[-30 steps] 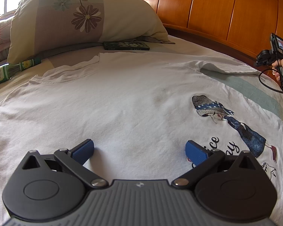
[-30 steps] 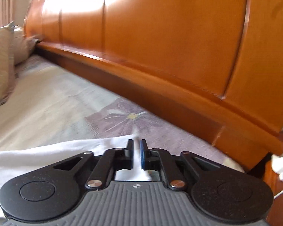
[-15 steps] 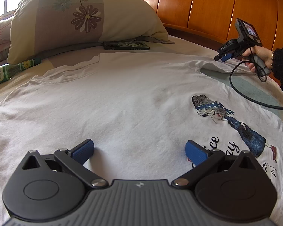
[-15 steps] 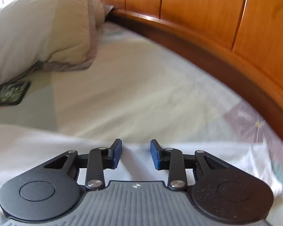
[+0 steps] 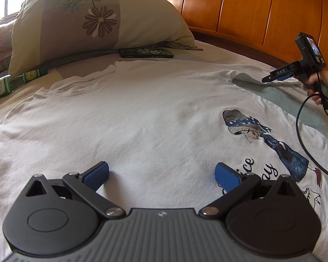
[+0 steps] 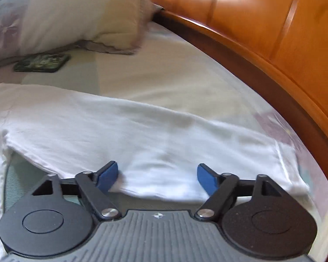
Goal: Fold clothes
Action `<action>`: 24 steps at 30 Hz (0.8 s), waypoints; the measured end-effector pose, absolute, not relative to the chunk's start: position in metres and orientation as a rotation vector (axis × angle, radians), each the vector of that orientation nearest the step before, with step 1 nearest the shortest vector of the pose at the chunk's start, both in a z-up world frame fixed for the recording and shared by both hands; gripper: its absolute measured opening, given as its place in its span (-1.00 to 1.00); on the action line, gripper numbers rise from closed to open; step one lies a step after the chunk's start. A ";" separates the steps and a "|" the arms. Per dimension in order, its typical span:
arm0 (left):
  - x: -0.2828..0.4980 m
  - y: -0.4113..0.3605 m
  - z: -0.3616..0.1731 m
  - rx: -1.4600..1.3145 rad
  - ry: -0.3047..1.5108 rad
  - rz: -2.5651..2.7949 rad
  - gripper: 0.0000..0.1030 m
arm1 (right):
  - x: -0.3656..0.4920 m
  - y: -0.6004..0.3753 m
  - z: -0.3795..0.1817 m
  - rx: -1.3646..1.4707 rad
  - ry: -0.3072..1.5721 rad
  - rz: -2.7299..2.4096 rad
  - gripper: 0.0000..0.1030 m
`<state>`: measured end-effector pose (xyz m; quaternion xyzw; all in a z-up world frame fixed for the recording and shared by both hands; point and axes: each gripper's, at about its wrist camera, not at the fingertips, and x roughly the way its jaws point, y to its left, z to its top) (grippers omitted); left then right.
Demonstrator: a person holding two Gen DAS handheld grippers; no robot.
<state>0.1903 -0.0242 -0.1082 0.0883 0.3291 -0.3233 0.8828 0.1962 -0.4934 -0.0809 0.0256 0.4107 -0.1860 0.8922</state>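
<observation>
A white T-shirt (image 5: pixel 146 118) with a printed girl figure (image 5: pixel 271 144) lies spread flat on the bed. My left gripper (image 5: pixel 163 174) is open and empty, low over the shirt's lower body. My right gripper (image 6: pixel 157 175) is open over the shirt's right sleeve (image 6: pixel 164 144), with the sleeve's near edge between its blue pads. The right gripper also shows in the left wrist view (image 5: pixel 273 76), at the sleeve's tip at the far right.
A floral pillow (image 5: pixel 94 24) lies at the head of the bed. A dark phone (image 5: pixel 146 52) lies just past the shirt's collar. A green bottle (image 5: pixel 13 83) lies at the far left. The wooden headboard (image 5: pixel 262 8) runs along the right.
My right gripper has opened wide and swung from facing the headboard down onto the sleeve. My left gripper has not moved.
</observation>
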 end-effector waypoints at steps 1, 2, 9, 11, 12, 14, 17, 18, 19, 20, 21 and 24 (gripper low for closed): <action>0.190 -0.024 -0.108 0.183 0.686 -0.674 0.99 | 0.197 -0.496 -0.076 0.060 0.872 -0.414 0.61; 0.191 -0.024 -0.108 0.183 0.686 -0.674 0.99 | 0.199 -0.493 -0.071 0.053 0.876 -0.422 0.57; 0.191 -0.024 -0.108 0.181 0.686 -0.675 0.99 | 0.244 -0.422 -0.054 0.121 0.796 -0.143 0.57; 0.191 -0.024 -0.108 0.180 0.686 -0.675 0.99 | 0.260 -0.402 -0.066 0.082 0.825 -0.114 0.57; 0.191 -0.023 -0.108 0.180 0.686 -0.676 0.99 | 0.265 -0.395 -0.075 0.054 0.851 -0.114 0.57; 0.191 -0.023 -0.108 0.180 0.687 -0.676 0.99 | 0.263 -0.389 -0.092 0.004 0.886 -0.121 0.58; 0.191 -0.023 -0.108 0.179 0.687 -0.677 0.99 | 0.236 -0.389 -0.100 -0.106 0.809 -0.134 0.75; 0.191 -0.023 -0.108 0.180 0.687 -0.677 0.99 | 0.229 -0.392 -0.099 -0.111 0.802 -0.135 0.75; 0.191 -0.023 -0.108 0.180 0.687 -0.677 0.99 | 0.224 -0.398 -0.097 -0.099 0.805 -0.135 0.75; 0.191 -0.023 -0.108 0.181 0.687 -0.676 0.99 | 0.220 -0.402 -0.095 -0.083 0.810 -0.143 0.75; 0.192 -0.023 -0.108 0.181 0.687 -0.676 0.99 | 0.218 -0.405 -0.092 -0.062 0.816 -0.153 0.75; 0.191 -0.023 -0.108 0.183 0.687 -0.675 0.99 | 0.217 -0.401 -0.080 -0.056 0.775 -0.140 0.74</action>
